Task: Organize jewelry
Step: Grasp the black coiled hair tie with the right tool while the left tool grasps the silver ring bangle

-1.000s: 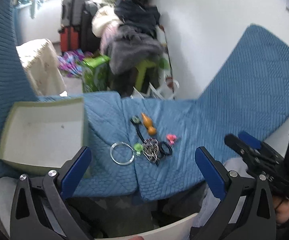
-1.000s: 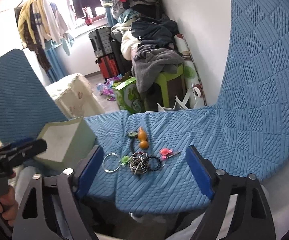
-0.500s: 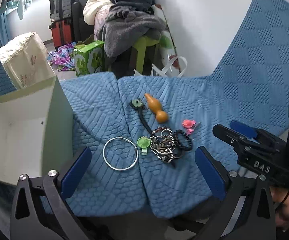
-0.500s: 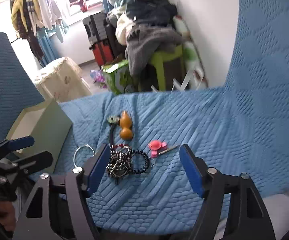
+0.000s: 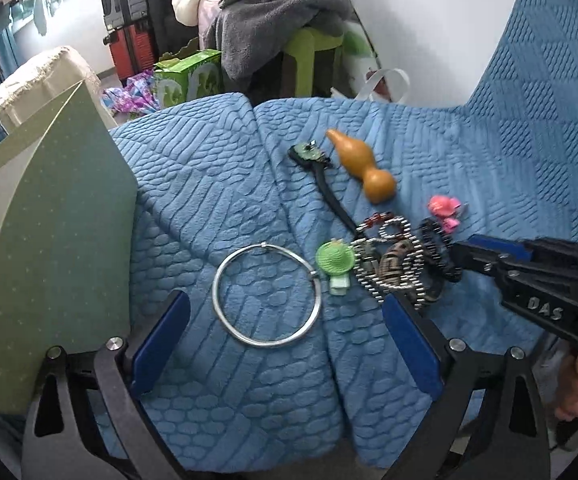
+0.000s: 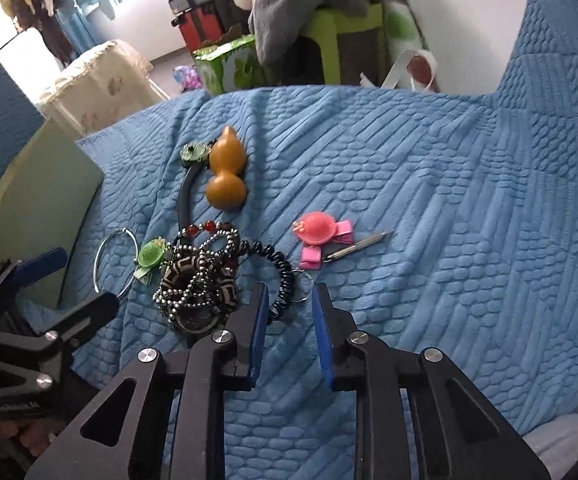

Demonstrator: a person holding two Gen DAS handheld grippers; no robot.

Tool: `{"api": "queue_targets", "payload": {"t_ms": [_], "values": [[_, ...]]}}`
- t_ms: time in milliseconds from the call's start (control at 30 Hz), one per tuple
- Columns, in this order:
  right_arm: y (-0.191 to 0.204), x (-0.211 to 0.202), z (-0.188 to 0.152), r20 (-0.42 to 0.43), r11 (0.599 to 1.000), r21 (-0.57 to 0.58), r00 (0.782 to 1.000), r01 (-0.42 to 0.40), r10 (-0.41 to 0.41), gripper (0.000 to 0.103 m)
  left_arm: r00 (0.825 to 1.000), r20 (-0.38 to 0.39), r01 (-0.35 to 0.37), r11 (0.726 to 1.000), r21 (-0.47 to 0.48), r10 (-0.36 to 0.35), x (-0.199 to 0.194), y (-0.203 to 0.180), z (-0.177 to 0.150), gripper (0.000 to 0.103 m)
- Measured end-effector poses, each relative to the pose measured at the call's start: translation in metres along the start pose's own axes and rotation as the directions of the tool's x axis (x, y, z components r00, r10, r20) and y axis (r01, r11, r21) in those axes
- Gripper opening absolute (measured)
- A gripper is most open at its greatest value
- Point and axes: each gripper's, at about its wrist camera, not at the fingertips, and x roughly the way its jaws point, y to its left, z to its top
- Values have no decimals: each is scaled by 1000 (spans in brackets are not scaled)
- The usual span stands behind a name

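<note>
I have both grippers low over the blue quilted cover (image 5: pixel 469 152), where the jewelry lies in a loose cluster. My left gripper (image 5: pixel 285 316) stands wide, its blue pads on either side of the silver bangle (image 5: pixel 267 295) without touching it; its jaws have just been easing in a little, and nothing is pressed between them. Just right of the bangle sits a green hat-shaped clip (image 5: pixel 335 258), then a tangle of beaded chains (image 5: pixel 389 260) piled with a patterned band. A black cord with a green pendant (image 5: pixel 308 153) runs up from the pile beside the orange gourd charm (image 5: pixel 363 166). My right gripper (image 6: pixel 287 312) has just been closing and its jaws are now narrow but not clenched; the lower end of the black coiled bracelet (image 6: pixel 279 272) lies just ahead of the gap between its tips, and I cannot tell whether either pad touches it. The pink hat clip (image 6: pixel 321 232) and a thin metal pin (image 6: pixel 363 243) lie beyond, to the right. The pale green box (image 5: pixel 61 240) stands at the left edge of the cover, near my left gripper.
</note>
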Motion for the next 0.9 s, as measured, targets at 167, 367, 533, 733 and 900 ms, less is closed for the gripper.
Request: {"api": "queue_targets", "payload": {"t_ms": [167, 367, 533, 733, 900], "values": [[3, 8, -1, -28, 999, -25, 999, 25, -26, 20, 997, 7, -73, 996, 50, 73, 8, -3, -4, 91], [21, 11, -6, -26, 988, -138, 997, 67, -71, 19, 996, 3, -94, 993, 68, 94, 17, -2, -4, 89], [19, 11, -6, -33, 992, -121, 998, 47, -51, 7, 999, -13, -45, 999, 11, 45, 24, 8, 3, 84], [10, 10, -2, -34, 997, -64, 999, 38, -40, 7, 1000, -17, -6, 999, -43, 5, 28, 18, 9, 68], [11, 7, -1, -27, 998, -48, 999, 43, -44, 7, 1000, -27, 11, 999, -36, -12, 26, 16, 6, 68]]}}
